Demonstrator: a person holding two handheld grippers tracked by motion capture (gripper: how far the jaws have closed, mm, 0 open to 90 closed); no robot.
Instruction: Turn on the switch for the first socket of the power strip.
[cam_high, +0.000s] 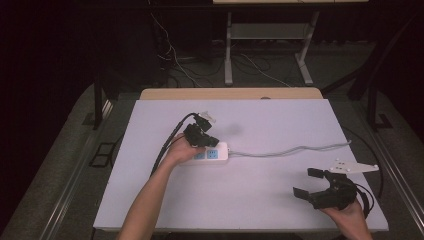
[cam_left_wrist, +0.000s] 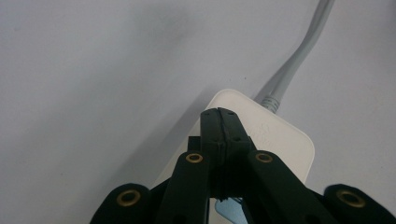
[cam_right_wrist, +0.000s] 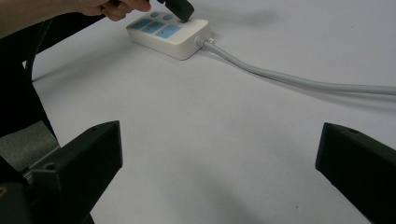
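White plastic power strip (cam_high: 212, 154) with blue socket faces lies flat near the middle of the pale lilac worktop (cam_high: 260, 200), its long axis running left to right in the high view. Its cabled end points right, and the grey cord (cam_high: 290, 150) snakes from there toward the worktop's right edge. The left gripper (cam_high: 202, 136) sits over the strip's top, its black fingers (cam_left_wrist: 219, 128) clenched together with nothing between them, tips down on or just above the white casing near the cord end; contact is hard to judge. The right gripper (cam_high: 306, 183) rests well apart at the near right corner, fingers (cam_right_wrist: 84, 158) spread wide and released. Bare worktop lies between it and the strip.
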